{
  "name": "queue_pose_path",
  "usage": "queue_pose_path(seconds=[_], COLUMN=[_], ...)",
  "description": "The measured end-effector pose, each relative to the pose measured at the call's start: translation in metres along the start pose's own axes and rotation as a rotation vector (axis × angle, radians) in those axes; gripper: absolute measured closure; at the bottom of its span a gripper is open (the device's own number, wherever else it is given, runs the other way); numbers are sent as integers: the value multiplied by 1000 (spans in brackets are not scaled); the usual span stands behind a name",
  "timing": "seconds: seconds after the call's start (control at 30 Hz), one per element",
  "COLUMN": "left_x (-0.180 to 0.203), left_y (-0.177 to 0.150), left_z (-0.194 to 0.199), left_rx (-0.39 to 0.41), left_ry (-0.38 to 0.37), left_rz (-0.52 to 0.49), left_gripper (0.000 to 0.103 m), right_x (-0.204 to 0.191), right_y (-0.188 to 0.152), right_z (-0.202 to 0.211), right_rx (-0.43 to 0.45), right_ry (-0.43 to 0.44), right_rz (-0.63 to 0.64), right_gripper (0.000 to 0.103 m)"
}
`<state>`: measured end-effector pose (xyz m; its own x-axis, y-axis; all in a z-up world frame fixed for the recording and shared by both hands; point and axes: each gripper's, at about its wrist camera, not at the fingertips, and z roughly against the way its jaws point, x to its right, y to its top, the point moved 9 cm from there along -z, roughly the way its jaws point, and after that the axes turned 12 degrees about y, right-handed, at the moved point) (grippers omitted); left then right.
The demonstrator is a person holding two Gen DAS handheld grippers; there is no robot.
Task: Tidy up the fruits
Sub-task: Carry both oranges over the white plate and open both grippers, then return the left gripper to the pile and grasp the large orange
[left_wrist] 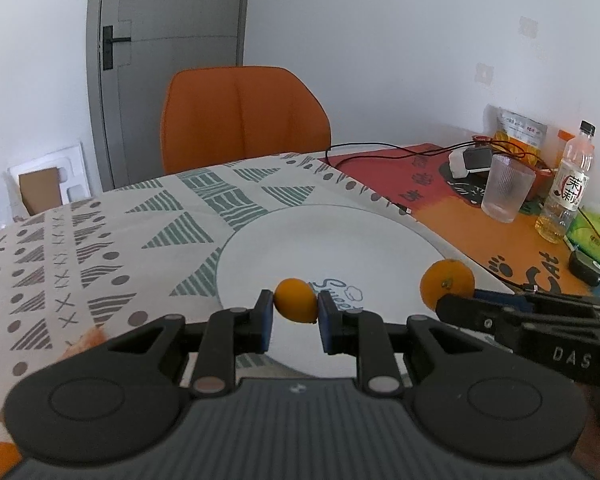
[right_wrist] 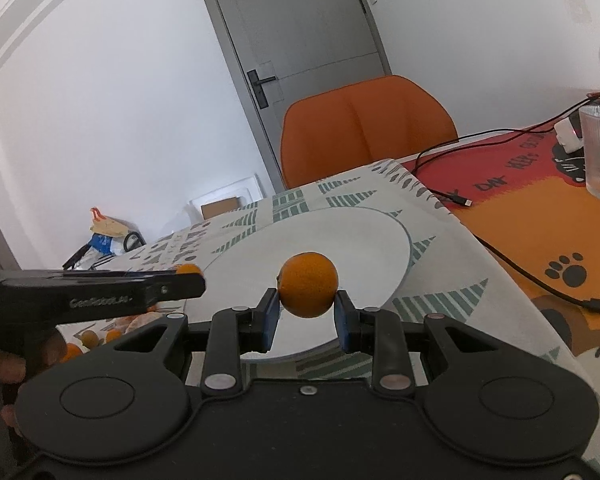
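Both tools are pinching fruit over the white plate [left_wrist: 380,232]. Left tool [left_wrist: 295,312] squeezes a small orange [left_wrist: 295,300] between its blue pads, and right tool [right_wrist: 307,308] squeezes a bigger orange [right_wrist: 309,285]. I think each should go down low and let go gently, so nothing rolls off. No fruit lies on the plate yet. More oranges [right_wrist: 88,336] wait on the tabletop [left_wrist: 100,240] nearby.

Orange fruit [left_wrist: 296,300], white plate [left_wrist: 324,240], grey-green geometric cloth [left_wrist: 120,240] under plate, orange chair [left_wrist: 240,116] behind plate, red-orange mat [left_wrist: 460,208] beside plate
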<state>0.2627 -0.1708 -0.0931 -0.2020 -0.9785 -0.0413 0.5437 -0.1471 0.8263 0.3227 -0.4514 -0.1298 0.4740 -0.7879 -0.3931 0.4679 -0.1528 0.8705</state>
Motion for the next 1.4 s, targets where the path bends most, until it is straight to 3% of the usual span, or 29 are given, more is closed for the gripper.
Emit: queue_pose_path(seconds=[0.37, 0.5, 0.6, 0.67, 0.77, 0.93, 1.1, 1.2, 1.4], left_x=[7, 2, -9, -17, -30, -49, -69, -82, -105], left_y=[-7, -5, -7, -8, -6, -3, -8, -12, -18], left_z=[-12, -5, 0, 4, 16, 36, 50, 58, 73], left_rx=[-30, -22, -26, -23, 17, 69, 75, 78, 86], left_ry=[-3, 17, 46, 64, 73, 133, 163, 194, 225], left_rz=[-10, -3, 14, 36, 85, 100, 137, 155, 196], left_gripper=[78, 76, 63, 40, 17, 12, 6, 5, 4], right_x=[0, -1, -3, -5, -9, -17, -27, -37, -52], right_y=[-7, -4, -3, -3, -3, 0, 4, 4, 2], right_z=[-6, -2, 0, 1, 2, 5, 11, 13, 10], right_rx=[-18, 5, 10, 12, 18, 38, 73, 81, 67], right_ry=[-20, -25, -23, -20, -18, -20, -13, -5, 17], right_rz=[-8, -10, -11, -12, -8, 16, 28, 45, 53], right_gripper=[75, 69, 69, 68, 59, 44, 14, 1, 0])
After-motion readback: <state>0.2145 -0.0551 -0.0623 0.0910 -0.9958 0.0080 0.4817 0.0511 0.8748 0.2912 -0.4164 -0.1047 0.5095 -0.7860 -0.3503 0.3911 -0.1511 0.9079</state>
